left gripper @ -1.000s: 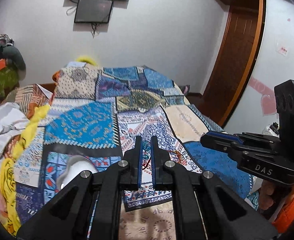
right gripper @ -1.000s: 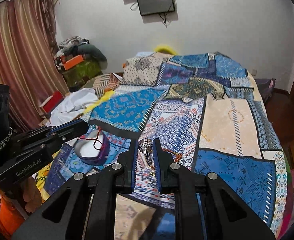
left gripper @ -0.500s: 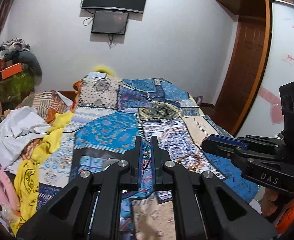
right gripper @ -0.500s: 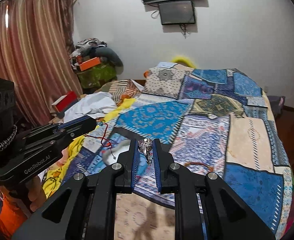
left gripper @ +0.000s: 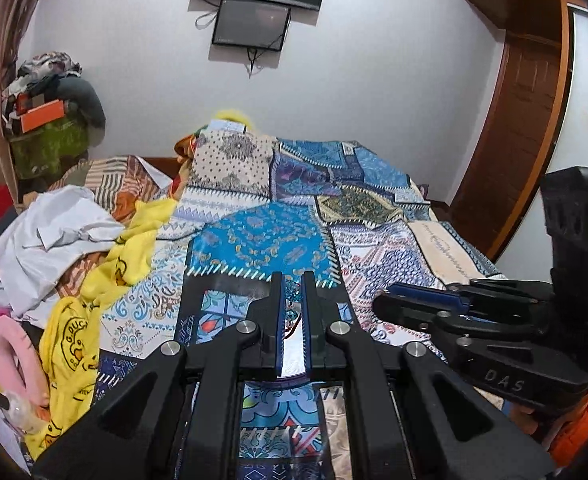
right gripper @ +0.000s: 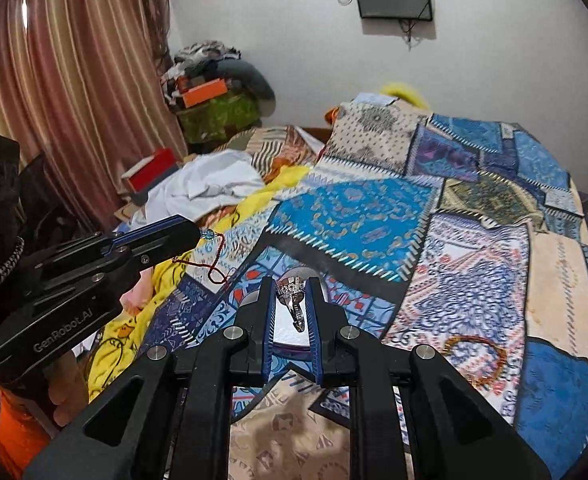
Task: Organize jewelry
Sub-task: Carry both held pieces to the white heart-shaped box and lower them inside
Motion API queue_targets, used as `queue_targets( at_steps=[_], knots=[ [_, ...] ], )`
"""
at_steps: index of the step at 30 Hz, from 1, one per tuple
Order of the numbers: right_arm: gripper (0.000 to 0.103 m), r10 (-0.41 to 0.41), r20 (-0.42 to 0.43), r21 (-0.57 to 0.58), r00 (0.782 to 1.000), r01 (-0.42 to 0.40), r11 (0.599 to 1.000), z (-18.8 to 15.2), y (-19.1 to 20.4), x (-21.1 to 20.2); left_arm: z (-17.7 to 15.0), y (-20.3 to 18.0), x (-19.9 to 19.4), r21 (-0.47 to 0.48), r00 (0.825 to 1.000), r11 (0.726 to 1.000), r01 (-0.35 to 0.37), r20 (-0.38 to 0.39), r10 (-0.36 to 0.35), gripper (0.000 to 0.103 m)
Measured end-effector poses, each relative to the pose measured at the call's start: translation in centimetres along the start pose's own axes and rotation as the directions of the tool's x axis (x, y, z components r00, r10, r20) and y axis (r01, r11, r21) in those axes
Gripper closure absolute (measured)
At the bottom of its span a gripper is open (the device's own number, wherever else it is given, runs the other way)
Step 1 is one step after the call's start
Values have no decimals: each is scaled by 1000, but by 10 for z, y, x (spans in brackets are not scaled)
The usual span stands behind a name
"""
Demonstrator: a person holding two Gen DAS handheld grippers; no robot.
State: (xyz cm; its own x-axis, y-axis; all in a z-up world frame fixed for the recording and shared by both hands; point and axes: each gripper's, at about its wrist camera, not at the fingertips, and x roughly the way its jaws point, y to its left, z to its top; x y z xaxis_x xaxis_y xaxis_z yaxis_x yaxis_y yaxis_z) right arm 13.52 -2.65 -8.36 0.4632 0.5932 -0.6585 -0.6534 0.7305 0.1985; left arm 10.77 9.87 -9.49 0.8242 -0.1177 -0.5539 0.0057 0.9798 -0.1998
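Note:
My left gripper point(left gripper: 292, 280) is shut on a red cord necklace with teal beads point(left gripper: 292, 300), held above the patchwork bedspread; from the right wrist view the cord point(right gripper: 216, 260) dangles from its tips point(right gripper: 192, 232). My right gripper point(right gripper: 290, 284) is shut on a silver ornate jewel piece point(right gripper: 294, 304); it also shows in the left wrist view point(left gripper: 385, 304). A white bowl point(right gripper: 290, 332) lies on the bed under both grippers, mostly hidden by the fingers. An orange beaded bracelet point(right gripper: 477, 360) lies on the bedspread to the right.
The bed is covered by a blue patchwork spread point(right gripper: 373, 220). White and yellow clothes point(left gripper: 74, 248) are piled on its left side. A curtain point(right gripper: 54, 100), a pile of boxes point(right gripper: 210, 92) and a wall screen point(left gripper: 250, 28) stand beyond. A wooden door point(left gripper: 505, 120) is at right.
Both grippers have lifted and tilted up and left with their jewelry still held; more of the room and the clothes pile now shows, and the white bowl sits lower behind the fingers.

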Motion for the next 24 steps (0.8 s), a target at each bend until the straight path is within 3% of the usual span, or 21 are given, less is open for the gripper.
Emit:
queue_targets(
  at_steps=[11,24],
  knots=[
    [90,16,-124,18,992,-14,1000,-11,-1,54,-16,17,45,-37,993,998,51,-103,-55,98],
    [90,-2,-194,-2,981,2,1000,-16,2,87,-37,32,72,-57,979,995,78,-186,-87,97]
  ],
)
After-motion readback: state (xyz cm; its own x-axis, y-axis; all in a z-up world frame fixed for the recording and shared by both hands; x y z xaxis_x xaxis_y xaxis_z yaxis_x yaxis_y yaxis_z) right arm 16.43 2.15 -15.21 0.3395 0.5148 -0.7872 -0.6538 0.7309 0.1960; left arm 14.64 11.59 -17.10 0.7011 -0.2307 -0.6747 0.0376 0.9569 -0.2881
